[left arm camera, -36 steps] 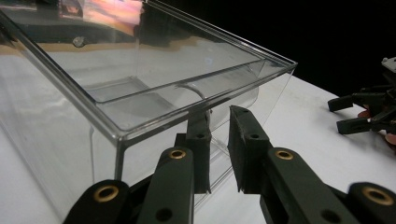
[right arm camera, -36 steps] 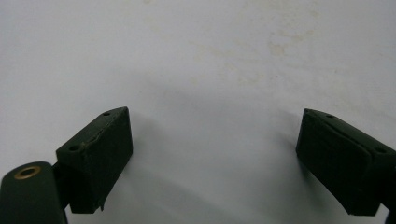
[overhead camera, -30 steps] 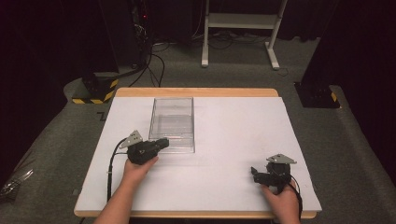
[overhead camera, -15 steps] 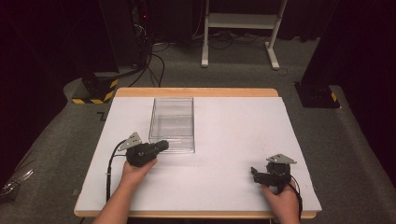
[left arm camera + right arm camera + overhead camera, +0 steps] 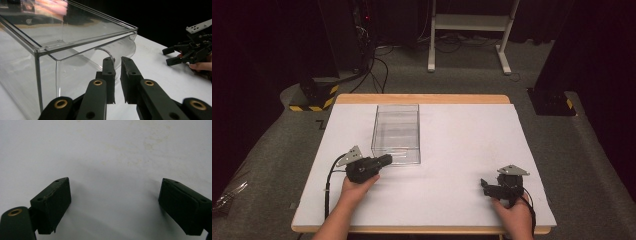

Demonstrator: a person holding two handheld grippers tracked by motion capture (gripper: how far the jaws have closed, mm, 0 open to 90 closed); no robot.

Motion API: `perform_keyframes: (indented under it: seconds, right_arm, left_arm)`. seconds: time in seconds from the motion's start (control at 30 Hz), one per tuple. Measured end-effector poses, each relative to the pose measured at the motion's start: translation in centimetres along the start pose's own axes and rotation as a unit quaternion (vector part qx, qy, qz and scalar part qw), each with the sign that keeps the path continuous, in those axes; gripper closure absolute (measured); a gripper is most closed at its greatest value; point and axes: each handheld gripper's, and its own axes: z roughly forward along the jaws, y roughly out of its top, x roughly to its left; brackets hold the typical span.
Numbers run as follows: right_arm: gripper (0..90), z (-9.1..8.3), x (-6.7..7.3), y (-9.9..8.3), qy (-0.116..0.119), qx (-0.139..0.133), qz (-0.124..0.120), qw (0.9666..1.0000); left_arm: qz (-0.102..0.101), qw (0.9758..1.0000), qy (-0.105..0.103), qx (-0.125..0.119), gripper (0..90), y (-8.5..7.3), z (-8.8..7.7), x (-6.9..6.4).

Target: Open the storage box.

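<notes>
Box: clear plastic box (image 5: pixel 396 132) seen lying on the white surface (image 5: pixel 462 150), at 12 o'clock of the left tongs (image 5: pixel 384 160); nothing seen inside.
Box handle: curved clear tab (image 5: pixel 110 56) caught between the left pads.
Left tongs: narrowed onto the tab, just closing; pointed toward 2 o'clock.
Right tongs: (image 5: pixel 484 186) spread wide, nothing held, rested at the surface's 5 o'clock, pointed toward 9.

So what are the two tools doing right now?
Left tool: shut on the clear box's handle.
Right tool: open, holding nothing.
</notes>
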Motion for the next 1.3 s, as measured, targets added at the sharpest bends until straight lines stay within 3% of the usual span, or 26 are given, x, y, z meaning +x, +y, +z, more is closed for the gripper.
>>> perform_keyframes:
  seconds: [0.5, 1.3]
  right_arm:
    - [11.2, 0.0, 0.0, 0.0, 0.001, 0.0, 0.0, 1.0]
    - [11.2, 0.0, 0.0, 0.0, 0.002, 0.0, 0.0, 1.0]
  left_arm:
    - [0.002, 1.0, -0.004, 0.002, 82.1, -0.5, -1.0, -0.6]
    - [0.006, 0.9997, -0.02, 0.01, 83.3, -1.2, -2.6, -3.0]
